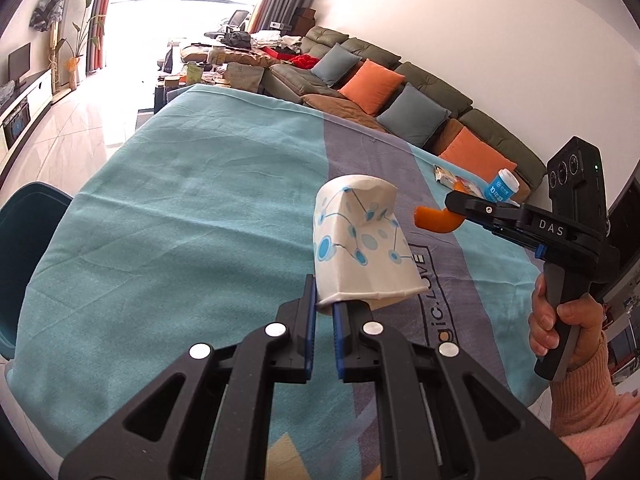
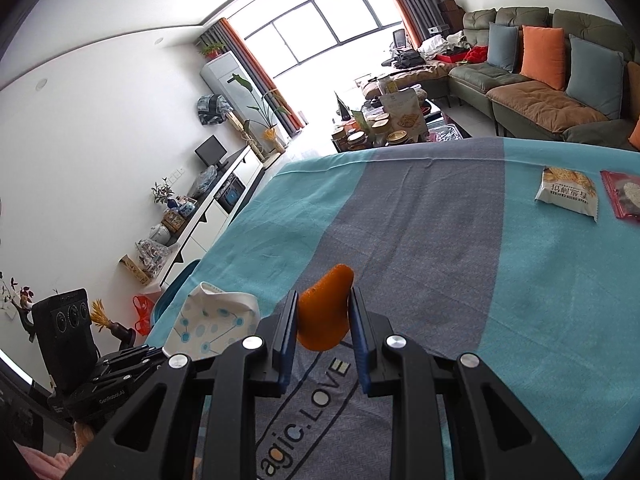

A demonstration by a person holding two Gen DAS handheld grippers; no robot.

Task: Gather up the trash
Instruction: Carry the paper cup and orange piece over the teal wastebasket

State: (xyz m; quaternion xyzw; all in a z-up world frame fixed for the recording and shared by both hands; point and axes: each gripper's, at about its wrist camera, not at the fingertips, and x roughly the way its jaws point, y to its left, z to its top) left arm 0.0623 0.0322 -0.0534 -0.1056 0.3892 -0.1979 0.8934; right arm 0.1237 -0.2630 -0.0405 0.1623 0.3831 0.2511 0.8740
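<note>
while the left gripper (image 1: 324, 304) pinches a crumpled paper cup (image 1: 360, 240) above the tablecloth (image 1: 180, 200), the right gripper (image 2: 324, 320) clamps an orange peel (image 2: 324, 312) beside the cup. two snack packets (image 2: 568, 192) lie on the cloth's far side.

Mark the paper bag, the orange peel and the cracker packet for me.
Paper bag (image 1: 360, 240): left wrist view, its printed side.
Orange peel (image 2: 325, 312): right wrist view, its middle between the jaws.
Cracker packet (image 2: 568, 192): right wrist view, its printed front.

Cracker packet (image 2: 568, 194) left of zip bag (image 2: 624, 196) on table (image 2: 420, 216); sofa (image 2: 540, 92) behind.
</note>
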